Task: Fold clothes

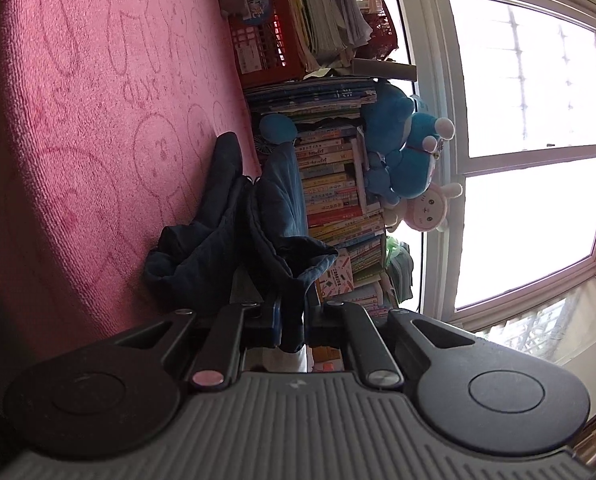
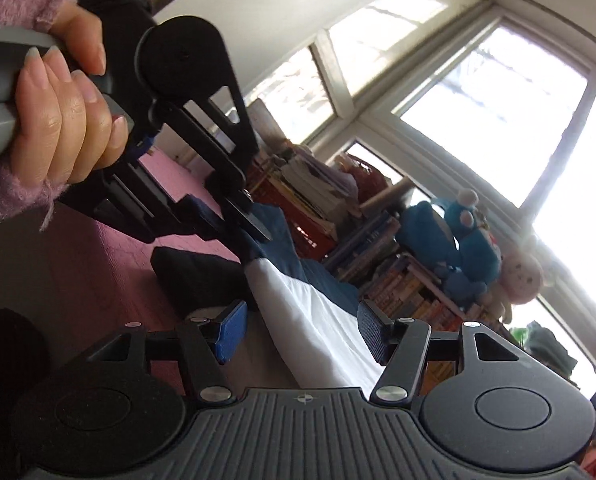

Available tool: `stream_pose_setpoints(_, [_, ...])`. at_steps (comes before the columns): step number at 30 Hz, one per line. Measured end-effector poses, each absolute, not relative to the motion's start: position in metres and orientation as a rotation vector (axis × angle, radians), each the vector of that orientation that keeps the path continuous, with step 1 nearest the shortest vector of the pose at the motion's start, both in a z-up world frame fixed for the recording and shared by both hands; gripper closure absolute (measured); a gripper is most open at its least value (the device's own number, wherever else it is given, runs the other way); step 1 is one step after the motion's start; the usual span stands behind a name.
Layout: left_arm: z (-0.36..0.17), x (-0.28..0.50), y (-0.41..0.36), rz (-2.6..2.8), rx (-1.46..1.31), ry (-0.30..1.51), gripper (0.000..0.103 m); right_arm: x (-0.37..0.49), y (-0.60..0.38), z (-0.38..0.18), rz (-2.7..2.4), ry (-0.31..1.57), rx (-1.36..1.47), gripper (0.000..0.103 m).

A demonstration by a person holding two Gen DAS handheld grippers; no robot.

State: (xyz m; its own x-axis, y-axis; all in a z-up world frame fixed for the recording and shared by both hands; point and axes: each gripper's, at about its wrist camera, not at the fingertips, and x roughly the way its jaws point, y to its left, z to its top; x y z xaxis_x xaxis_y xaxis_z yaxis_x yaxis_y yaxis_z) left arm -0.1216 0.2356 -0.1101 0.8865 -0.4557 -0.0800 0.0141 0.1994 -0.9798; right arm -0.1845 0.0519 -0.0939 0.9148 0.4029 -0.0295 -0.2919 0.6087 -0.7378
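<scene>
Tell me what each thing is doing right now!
left gripper: shut on the dark blue garment.
dark blue garment: lifted at one edge, crumpled, partly on the pink mat.
right gripper: open, holding nothing.
books: stacked.
plush toys: sitting on the books.

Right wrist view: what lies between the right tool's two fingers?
In the right wrist view, the right tool stands open, and a white stretch of the garment runs through the gap between its fingers, not yet pinched.
</scene>
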Motion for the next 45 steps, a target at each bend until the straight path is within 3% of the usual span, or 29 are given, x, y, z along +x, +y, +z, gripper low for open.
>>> stream_pose_setpoints(7, [-0.105,-0.122,0.255,-0.476,-1.238,0.413,0.093,-0.152,0.101,-0.084,0.479,-0.142,-0.996,0.045])
stream_pose_setpoints(9, [-0.102,-0.124,0.262,-0.502,-1.200,0.413,0.090,-0.143,0.105,-0.080,0.489,-0.104,-0.984,0.082])
stream_pose_setpoints(10, [-0.101,-0.125,0.267,-0.514,-1.190,0.411,0.087,-0.139,0.107,-0.078,0.493,-0.084,-0.974,0.087])
stream_pose_setpoints(12, [-0.099,-0.120,0.278,-0.535,-1.196,0.415,0.051,-0.136,0.108,-0.075,0.493,-0.087,-0.959,0.090])
stream_pose_setpoints(13, [-0.097,-0.114,0.284,-0.543,-1.202,0.425,0.044,-0.136,0.107,-0.075,0.492,-0.097,-0.951,0.091])
stream_pose_setpoints(16, [-0.093,-0.088,0.295,-0.597,-1.195,0.477,0.035,-0.140,0.101,-0.073,0.494,-0.134,-0.925,0.093])
stream_pose_setpoints(17, [-0.091,-0.076,0.296,-0.622,-1.184,0.507,0.027,-0.141,0.099,-0.073,0.495,-0.146,-0.920,0.094])
stream_pose_setpoints(20, [-0.087,-0.039,0.289,-0.680,-1.113,0.618,0.023,-0.143,0.092,-0.071,0.501,-0.170,-0.930,0.094])
stream_pose_setpoints(23, [-0.084,-0.009,0.276,-0.671,-1.008,0.692,0.023,-0.146,0.087,-0.070,0.512,-0.179,-0.947,0.094])
stream_pose_setpoints(24, [-0.083,-0.001,0.271,-0.664,-0.969,0.709,0.028,-0.147,0.086,-0.071,0.516,-0.180,-0.952,0.094])
stream_pose_setpoints(25, [-0.082,0.008,0.266,-0.656,-0.929,0.726,0.038,-0.148,0.086,-0.070,0.519,-0.181,-0.957,0.094])
stream_pose_setpoints(26, [-0.081,0.016,0.261,-0.648,-0.890,0.742,0.069,-0.149,0.085,-0.070,0.521,-0.182,-0.959,0.094])
stream_pose_setpoints(27, [-0.079,0.025,0.256,-0.640,-0.851,0.759,0.087,-0.150,0.085,-0.071,0.524,-0.181,-0.962,0.094])
stream_pose_setpoints(31, [-0.076,0.039,0.252,-0.629,-0.795,0.766,0.086,-0.151,0.084,-0.069,0.530,-0.180,-0.963,0.094])
stream_pose_setpoints(32, [-0.076,0.041,0.254,-0.616,-0.800,0.761,0.078,-0.151,0.084,-0.068,0.533,-0.184,-0.961,0.095])
stream_pose_setpoints(34, [-0.076,0.046,0.257,-0.583,-0.811,0.754,0.052,-0.152,0.084,-0.064,0.546,-0.186,-0.957,0.095])
stream_pose_setpoints(35, [-0.076,0.050,0.259,-0.570,-0.819,0.745,0.031,-0.150,0.085,-0.062,0.554,-0.184,-0.952,0.095])
stream_pose_setpoints(36, [-0.076,0.054,0.258,-0.566,-0.821,0.738,0.030,-0.148,0.085,-0.061,0.560,-0.182,-0.950,0.095])
stream_pose_setpoints(38, [-0.074,0.064,0.254,-0.567,-0.806,0.740,0.033,-0.148,0.084,-0.062,0.567,-0.177,-0.950,0.095])
stream_pose_setpoints(39, [-0.073,0.068,0.252,-0.554,-0.784,0.737,0.058,-0.147,0.084,-0.062,0.571,-0.175,-0.950,0.095])
stream_pose_setpoints(41, [-0.071,0.078,0.246,-0.500,-0.716,0.738,0.078,-0.148,0.083,-0.062,0.573,-0.171,-0.950,0.095])
stream_pose_setpoints(44, [-0.077,0.090,0.248,-0.479,-0.749,0.726,0.081,-0.143,0.082,-0.058,0.574,-0.166,-0.946,0.095])
stream_pose_setpoints(45, [-0.077,0.092,0.247,-0.465,-0.751,0.724,0.069,-0.142,0.082,-0.056,0.573,-0.166,-0.943,0.095])
